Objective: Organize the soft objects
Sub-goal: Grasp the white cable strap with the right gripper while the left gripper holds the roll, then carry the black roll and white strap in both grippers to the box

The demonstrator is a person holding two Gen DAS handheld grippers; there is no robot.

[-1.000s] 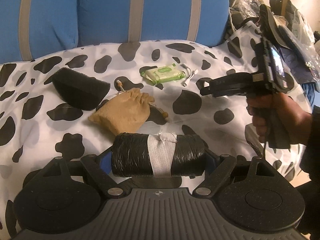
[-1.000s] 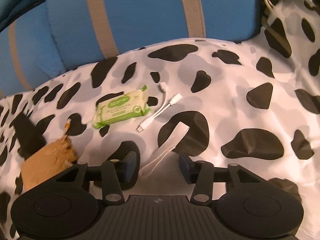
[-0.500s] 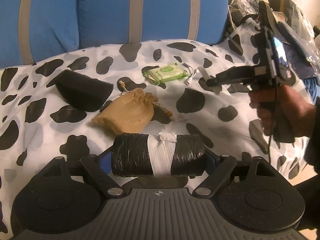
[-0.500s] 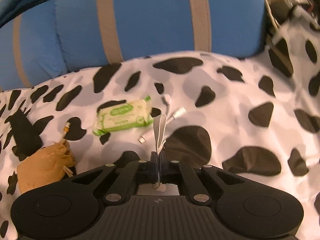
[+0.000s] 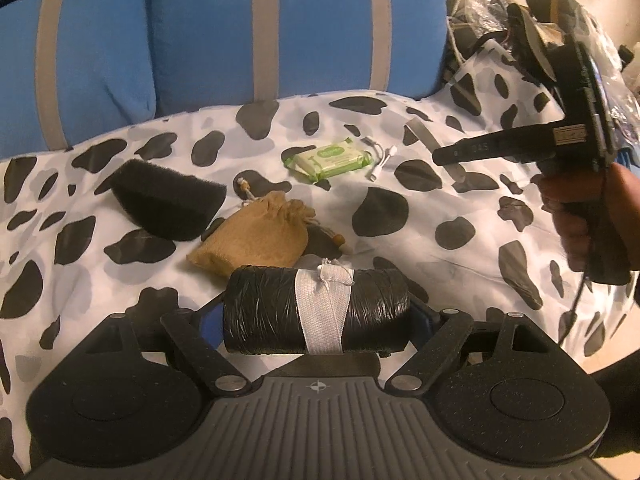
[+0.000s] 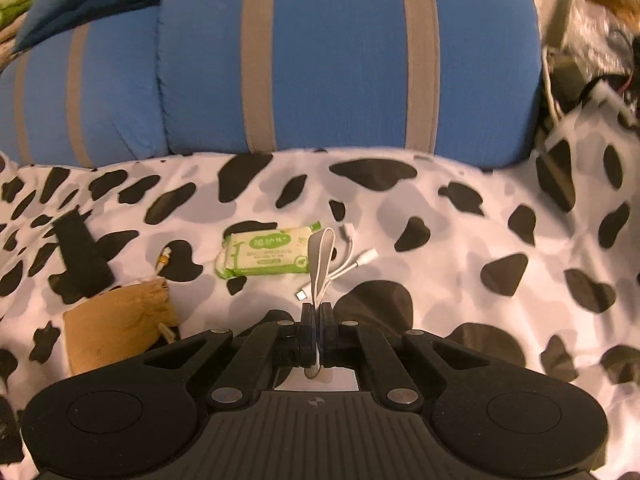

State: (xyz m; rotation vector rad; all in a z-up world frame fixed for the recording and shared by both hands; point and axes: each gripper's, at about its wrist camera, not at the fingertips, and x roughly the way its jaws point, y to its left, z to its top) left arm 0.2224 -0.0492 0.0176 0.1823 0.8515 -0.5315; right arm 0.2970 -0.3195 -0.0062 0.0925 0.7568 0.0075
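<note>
My left gripper (image 5: pixel 316 318) is shut on a black roll (image 5: pixel 264 312) bound by a white elastic band (image 5: pixel 324 312); its fingers press on the roll's two ends just above the cow-print sheet (image 5: pixel 400 240). My right gripper (image 6: pixel 317 312) is shut on a white strap (image 6: pixel 320 256), whose loop stands up from between the pads. In the left wrist view that right gripper (image 5: pixel 438 157) hangs above the sheet on the right, in a person's hand (image 5: pixel 580 216), with the strap (image 5: pixel 418 130) dangling from its tip.
On the sheet lie a tan drawstring pouch (image 5: pixel 256 236), a black foam block (image 5: pixel 168 200), a green wipes pack (image 5: pixel 328 158) and a white cable adapter (image 5: pixel 380 156). Blue cushions (image 5: pixel 280 28) line the back. Bags and clutter (image 5: pixel 500 8) pile up at the far right.
The right gripper has shut on the white strap and lifted it off the sheet, rolling a little. The left gripper and its roll have kept still.
</note>
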